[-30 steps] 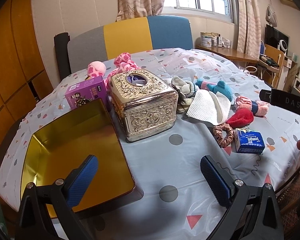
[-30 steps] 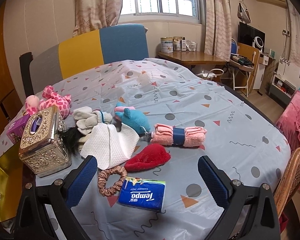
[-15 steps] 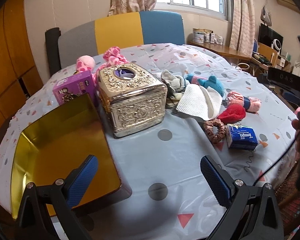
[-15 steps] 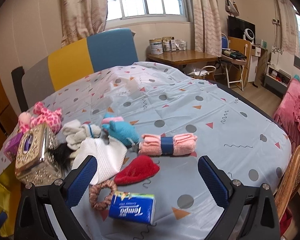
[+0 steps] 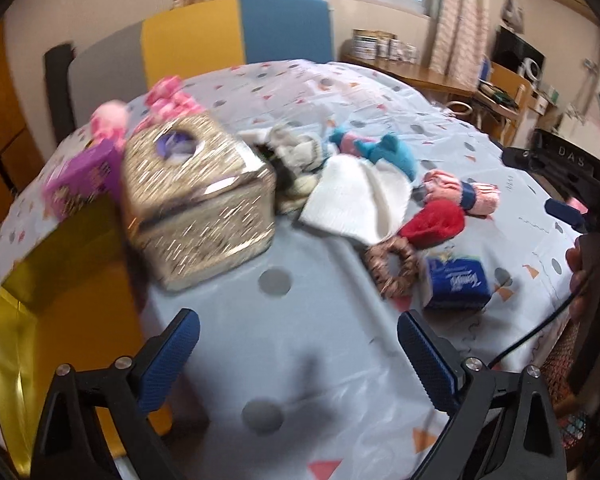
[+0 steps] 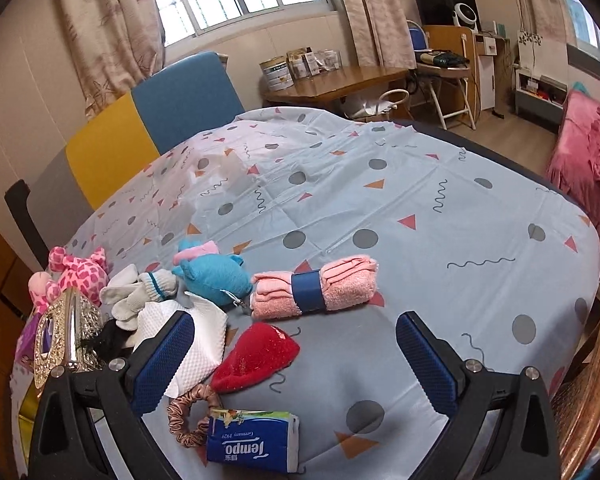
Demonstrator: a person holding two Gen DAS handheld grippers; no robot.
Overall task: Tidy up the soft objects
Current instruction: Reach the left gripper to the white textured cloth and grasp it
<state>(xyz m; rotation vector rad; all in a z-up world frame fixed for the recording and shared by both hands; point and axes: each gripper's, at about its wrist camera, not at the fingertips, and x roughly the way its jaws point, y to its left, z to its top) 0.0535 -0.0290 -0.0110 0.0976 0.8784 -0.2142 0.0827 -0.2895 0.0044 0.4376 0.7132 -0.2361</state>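
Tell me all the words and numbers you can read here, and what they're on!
"Tempo" on the blue tissue pack, upside down in the right wrist view.
"Germany 1929" in small print on the same pack.
"DAS" on the right gripper in the left wrist view.
The purple box and the tins on the far desk have print too blurred or too small to read.

Both wrist views angled down, sharing tablecloth point(image 5: 300, 340).
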